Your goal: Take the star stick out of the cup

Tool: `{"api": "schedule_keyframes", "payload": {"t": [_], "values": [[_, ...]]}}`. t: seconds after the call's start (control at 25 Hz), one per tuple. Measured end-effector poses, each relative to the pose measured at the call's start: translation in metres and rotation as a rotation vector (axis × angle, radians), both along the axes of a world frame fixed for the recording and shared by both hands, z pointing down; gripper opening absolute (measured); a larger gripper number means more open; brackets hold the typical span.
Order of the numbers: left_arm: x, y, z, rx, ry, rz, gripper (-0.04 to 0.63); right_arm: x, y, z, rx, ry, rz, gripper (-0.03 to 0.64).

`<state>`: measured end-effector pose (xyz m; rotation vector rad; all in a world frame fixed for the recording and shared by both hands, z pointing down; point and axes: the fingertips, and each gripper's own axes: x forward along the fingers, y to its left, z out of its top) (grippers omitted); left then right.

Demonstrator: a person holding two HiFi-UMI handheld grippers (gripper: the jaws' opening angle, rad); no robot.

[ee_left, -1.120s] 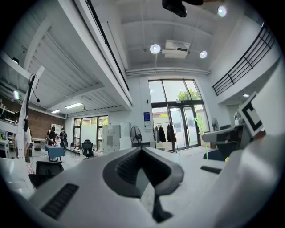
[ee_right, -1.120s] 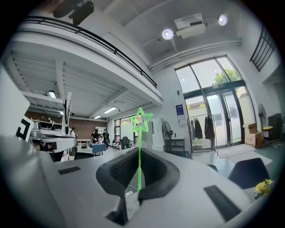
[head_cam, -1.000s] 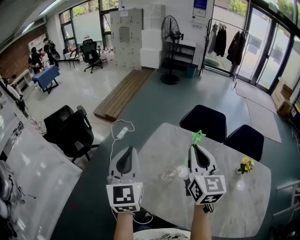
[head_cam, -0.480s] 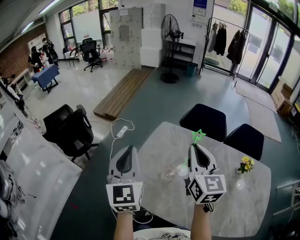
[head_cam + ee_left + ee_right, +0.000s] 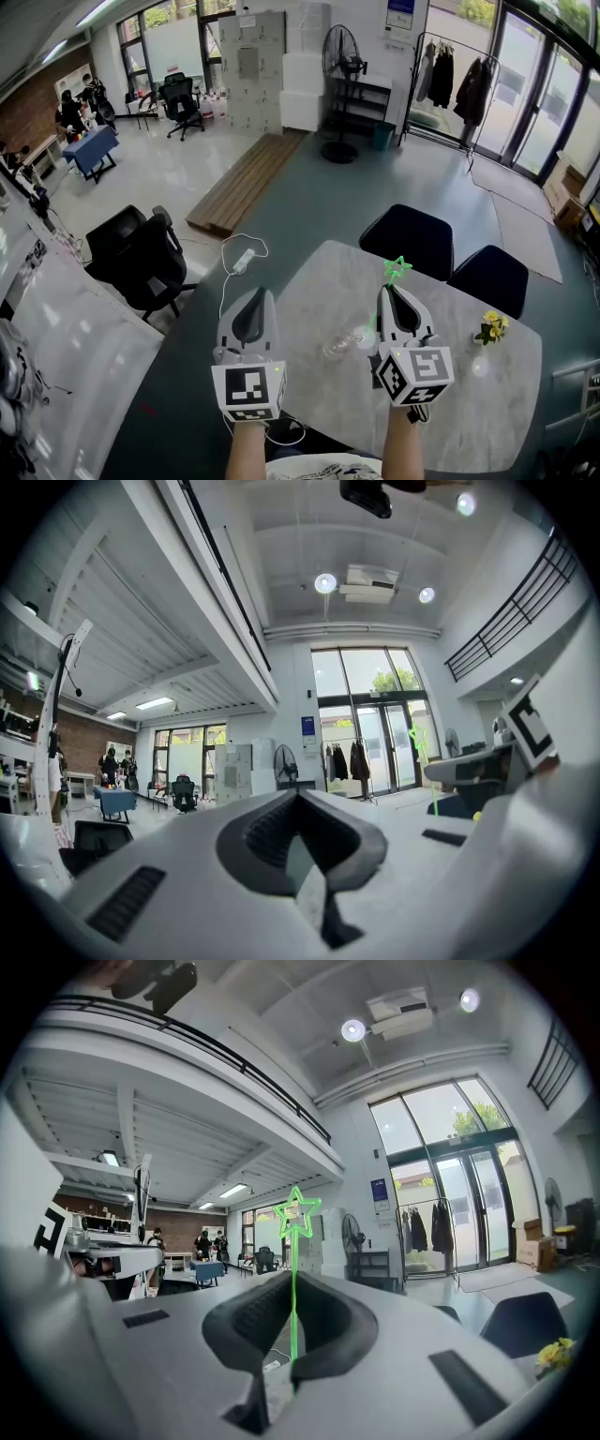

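Head view: almost no change from a second ago. The right gripper (image 5: pixel 394 292) sits in the same spot over the marble table (image 5: pixel 469 412), still clamped on the star stick (image 5: pixel 397 271), and the green star pokes up just past the jaw tips as before. The stick's lower part is hidden behind the gripper body, so can't tell if its end is still in the cup (image 5: pixel 337 348). The clear cup is on the table between the two grippers, nearer the right one, same place as earlier. Upright or tipped: can't tell.

The left gripper (image 5: pixel 253 294) hasn't moved either. It is held over the table's left edge, well apart from the cup.

Right gripper view: the right gripper (image 5: pixel 293 1277) has its jaws pressed together on the thin green shaft. The star stick (image 5: pixel 297 1211) stands upright out of them, star on top.

Left gripper view: the left gripper (image 5: pixel 298 795) has its jaws together with nothing between them. The star stick (image 5: pixel 418 735) shows far off to the right, upright.

Yellow flowers (image 5: pixel 490 327) are on the right side of the table and two dark chairs (image 5: pixel 409 242) are at the far edge, both unchanged. The only shift is a tiny camera nudge in the head view.
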<state>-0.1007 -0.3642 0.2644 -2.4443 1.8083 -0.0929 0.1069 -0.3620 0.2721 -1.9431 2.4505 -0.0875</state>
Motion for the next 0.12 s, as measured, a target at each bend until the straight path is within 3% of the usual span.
{"api": "schedule_keyframes", "payload": {"t": [0.12], "values": [[0.0003, 0.0005, -0.0021, 0.001, -0.003, 0.002, 0.000, 0.0003, 0.0007, -0.0020, 0.000, 0.000, 0.001, 0.029]]}}
